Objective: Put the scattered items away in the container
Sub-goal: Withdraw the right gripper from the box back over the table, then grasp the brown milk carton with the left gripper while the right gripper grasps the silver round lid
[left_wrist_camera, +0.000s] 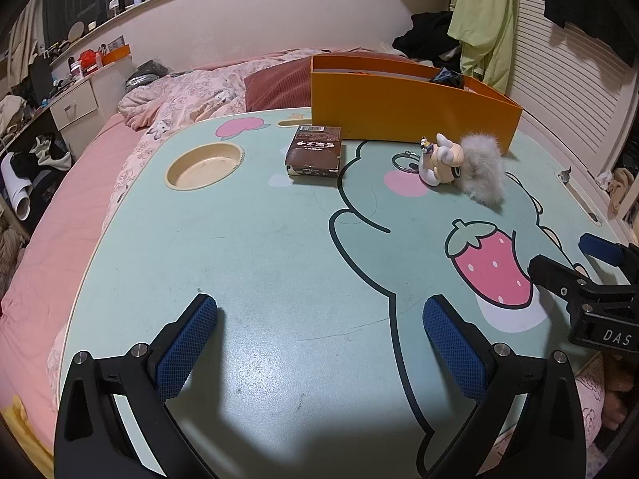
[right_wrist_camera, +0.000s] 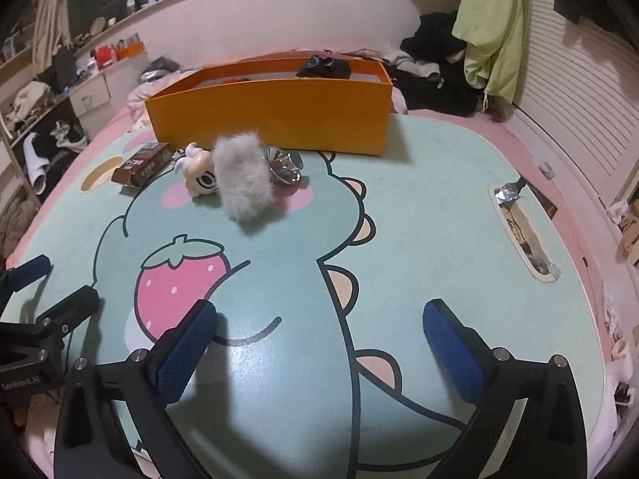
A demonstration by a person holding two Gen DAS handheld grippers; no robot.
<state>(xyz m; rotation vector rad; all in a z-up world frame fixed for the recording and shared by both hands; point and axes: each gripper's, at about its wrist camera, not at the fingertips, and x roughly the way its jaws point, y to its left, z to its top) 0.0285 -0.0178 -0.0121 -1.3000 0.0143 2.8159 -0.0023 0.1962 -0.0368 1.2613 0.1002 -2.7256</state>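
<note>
The tidying is looking only partly done. The orange container is standing at the far edge of the worktop, and over its rim a dark bundle and a bit of something red are showing, so some things are already lying inside; what they are is too hidden to tell.

Going left to right along the worktop in front of the container, four things are waiting outside it. A brown carton is lying flat at the left, close to the container's near wall and beside the round recess in the worktop. Next, a small cream figurine with a key ring is lying on its side. A grey fluffy pom-pom is touching the figurine on its right. Just beyond the pom-pom, a shiny silver cone-shaped piece is lying near the container wall; the left wrist view is hiding it behind the fluff. By my judgement, all four are still to go in.

The left gripper is hanging over the near, bare part of the worktop, jaws spread wide apart, holding nothing and touching nothing. The right gripper is doing likewise just to the right, over the printed strawberry and dinosaur, jaws gaping at full spread with nothing between them. Both are sitting well short of the scattered things.
</note>
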